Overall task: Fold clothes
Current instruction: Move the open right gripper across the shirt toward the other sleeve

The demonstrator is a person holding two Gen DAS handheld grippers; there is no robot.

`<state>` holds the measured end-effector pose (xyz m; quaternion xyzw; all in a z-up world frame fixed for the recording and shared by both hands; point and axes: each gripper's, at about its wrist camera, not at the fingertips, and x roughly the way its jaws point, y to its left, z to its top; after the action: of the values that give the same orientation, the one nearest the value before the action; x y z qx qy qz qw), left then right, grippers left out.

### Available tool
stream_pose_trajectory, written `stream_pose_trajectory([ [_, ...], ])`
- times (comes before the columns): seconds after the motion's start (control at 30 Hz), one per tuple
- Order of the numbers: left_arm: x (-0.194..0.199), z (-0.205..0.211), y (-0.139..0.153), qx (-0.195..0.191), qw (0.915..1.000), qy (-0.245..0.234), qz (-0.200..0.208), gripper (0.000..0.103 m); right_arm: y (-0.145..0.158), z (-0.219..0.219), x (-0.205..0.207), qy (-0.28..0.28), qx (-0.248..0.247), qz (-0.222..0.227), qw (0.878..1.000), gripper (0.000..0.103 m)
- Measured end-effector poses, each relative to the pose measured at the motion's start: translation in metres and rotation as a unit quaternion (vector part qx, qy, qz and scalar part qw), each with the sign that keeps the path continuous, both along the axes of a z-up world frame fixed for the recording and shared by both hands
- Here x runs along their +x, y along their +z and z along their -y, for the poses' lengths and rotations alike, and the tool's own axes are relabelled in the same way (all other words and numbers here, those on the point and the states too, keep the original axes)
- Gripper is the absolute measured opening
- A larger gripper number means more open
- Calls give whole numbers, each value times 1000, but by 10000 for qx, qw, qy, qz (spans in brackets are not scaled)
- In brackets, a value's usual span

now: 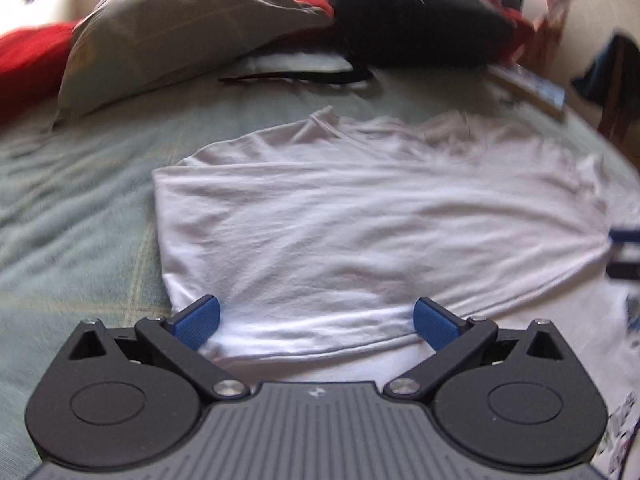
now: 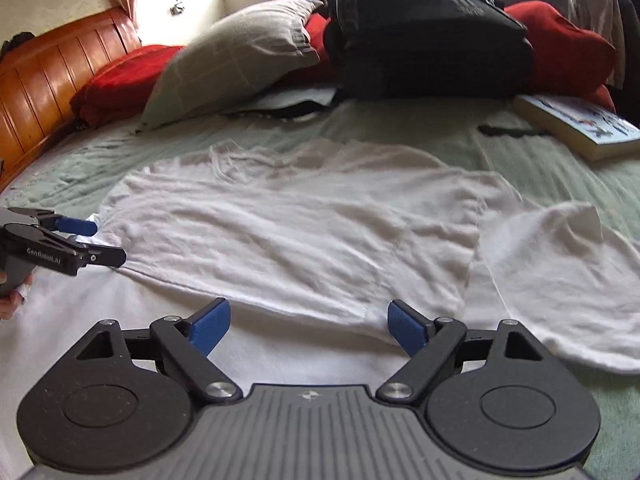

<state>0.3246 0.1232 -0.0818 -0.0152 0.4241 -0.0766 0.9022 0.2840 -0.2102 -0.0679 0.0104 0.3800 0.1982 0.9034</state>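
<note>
Right wrist view: both the left claw [image 2: 86, 240] and right claw [image 2: 308, 326] hang spread over the half-folded white shirt [image 2: 288, 232] on the bed [image 2: 540, 164], seemingly placed to grip its near edge.

In the right wrist view, the black side of the left hand-held gripper [image 2: 90, 242] carries the pale lettering "GenRobot.AI". The black bag [image 2: 432, 28] has a faint grey mark and the book [image 2: 580, 128] a printed cover, both too blurred to read.

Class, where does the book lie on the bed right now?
In the right wrist view the book lies at the far right on the green bedspread, beside the black backpack.
</note>
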Motion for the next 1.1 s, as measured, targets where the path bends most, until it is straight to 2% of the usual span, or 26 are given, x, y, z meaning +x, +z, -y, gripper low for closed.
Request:
stream_pose_trajectory([
  [0.07,-4,0,14,159,9998,103,-51,102,7,8,-8,-103,65,-20,9999,90],
  [0.13,-19,6,37,279,9994,-129,169,102,14,15,-17,-192,126,-18,9997,90],
  [0.2,-36,14,56,258,9983,-449,284,102,23,19,-28,-146,158,50,9998,97],
  [0.33,-72,37,52,-27,9908,-1324,-285,102,26,11,-45,102,1,47,9999,101],
  [0.4,-91,46,34,131,9890,-1407,-441,102,19,6,-52,159,-117,47,9998,102],
  [0.5,-119,46,8,457,9900,-1205,-581,102,8,-1,-63,245,-293,48,9993,102],
  [0.57,-140,38,3,464,9923,-1076,-404,102,0,-6,-70,303,-411,49,9987,103],
  [0.77,-191,20,10,478,9966,-599,-317,102,-18,-17,-88,432,-697,102,9966,103],
  [0.93,-232,14,7,501,9983,-208,-226,102,-16,-12,-97,442,-756,116,9961,103],
  [1.1,-261,17,16,652,9978,-35,-138,102,-8,0,-131,415,-935,54,9947,103],
])
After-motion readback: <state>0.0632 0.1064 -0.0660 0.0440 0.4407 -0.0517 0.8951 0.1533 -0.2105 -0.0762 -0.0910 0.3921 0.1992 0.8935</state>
